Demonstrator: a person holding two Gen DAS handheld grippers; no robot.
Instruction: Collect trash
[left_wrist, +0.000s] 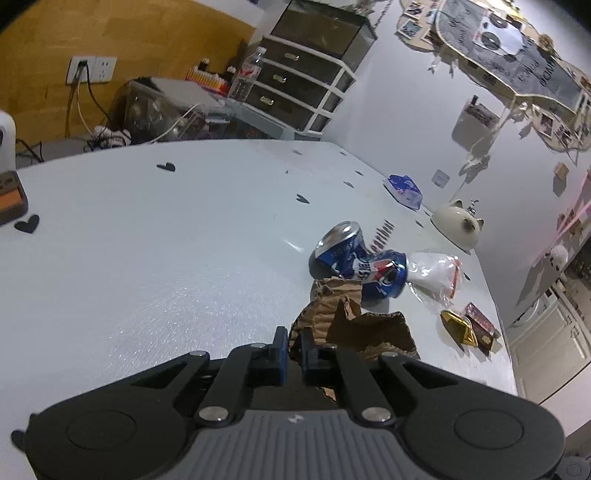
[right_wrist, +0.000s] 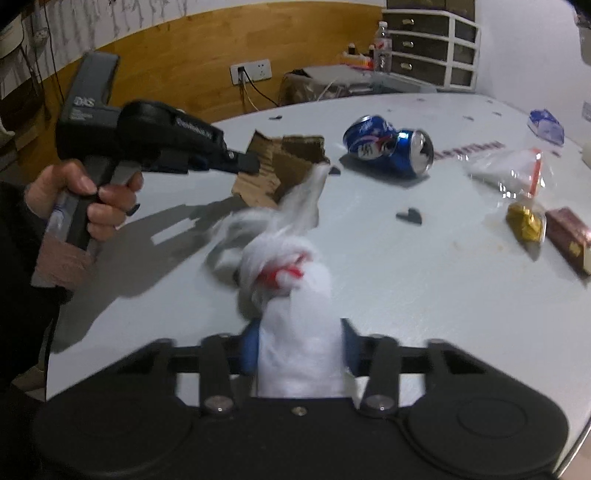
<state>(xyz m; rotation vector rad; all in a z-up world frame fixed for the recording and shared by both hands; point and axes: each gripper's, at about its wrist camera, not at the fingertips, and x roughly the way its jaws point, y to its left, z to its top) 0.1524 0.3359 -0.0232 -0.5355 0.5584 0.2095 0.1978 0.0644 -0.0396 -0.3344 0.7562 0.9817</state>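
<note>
At left of the right wrist view, the left gripper (right_wrist: 247, 162) clamped a torn brown cardboard scrap (right_wrist: 284, 166); lower centre, the right gripper (right_wrist: 301, 345) pinched a white plastic bag (right_wrist: 295, 332). Bagging the scrap likely came next; a crushed blue can (right_wrist: 388, 147) waited upper right.

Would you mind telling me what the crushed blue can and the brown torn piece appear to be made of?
Crushed blue can: probably thin aluminium, glossy printed skin, shiny silver end, sharply dented. Brown torn piece: likely corrugated cardboard, matte, with ragged edges and ribbed fluting showing.
</note>
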